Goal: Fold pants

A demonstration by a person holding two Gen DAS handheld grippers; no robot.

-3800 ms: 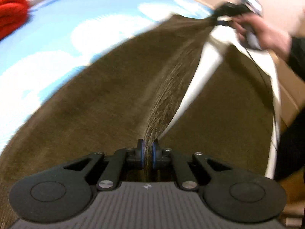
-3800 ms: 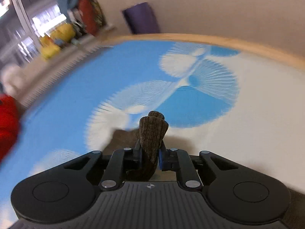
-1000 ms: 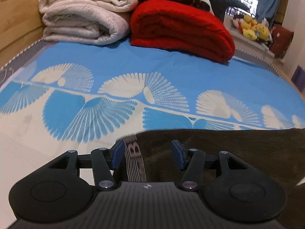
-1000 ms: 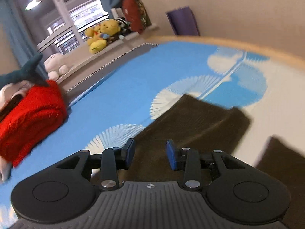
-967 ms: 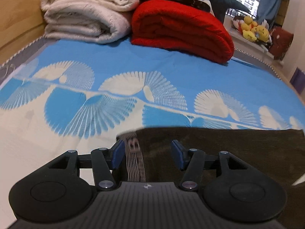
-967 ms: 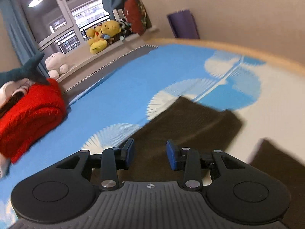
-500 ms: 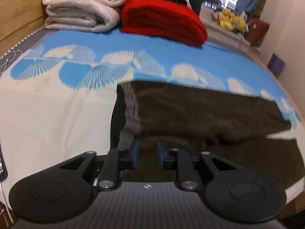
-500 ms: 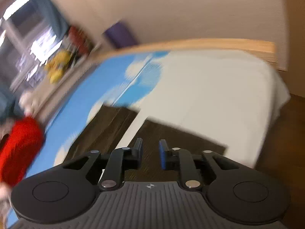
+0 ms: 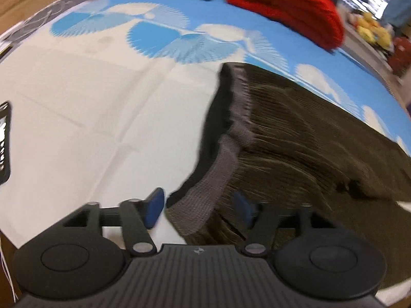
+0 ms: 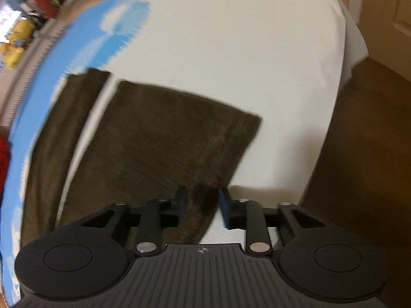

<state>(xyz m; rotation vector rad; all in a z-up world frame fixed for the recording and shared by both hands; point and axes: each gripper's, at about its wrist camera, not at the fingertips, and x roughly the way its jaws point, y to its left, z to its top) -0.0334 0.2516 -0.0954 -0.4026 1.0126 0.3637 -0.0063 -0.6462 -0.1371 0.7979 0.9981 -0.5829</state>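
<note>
- Nearest, in the left wrist view, the left gripper [image 9: 199, 209] is seen with its blue-padded fingers [image 9: 153, 206] spread wide; they have just been opening, and the near corner of the grey waistband [image 9: 205, 205] lies between them, pressed by neither pad.
- Likewise, in the right wrist view, the right gripper [image 10: 203, 205] is shown with its fingers moderately parted — also just opened — astride the near edge of a trouser leg, the cloth in the gap but not pinched.
- Beyond the fingers, the dark brown pants [image 9: 295, 138] are laid flat on the bed sheet [image 9: 77, 102], waistband toward the left gripper, legs stretched away to the right of that view.
- From the right side, the two legs [image 10: 159, 133] are seen side by side with a narrow strip of white sheet between them, the hems squared off near the bed's far end.
- Farther off, a red blanket [image 9: 285, 2] and a pale folded one are stacked at the head of the bed; yellow soft toys [image 10: 15, 43] are blurred by the window.
</note>
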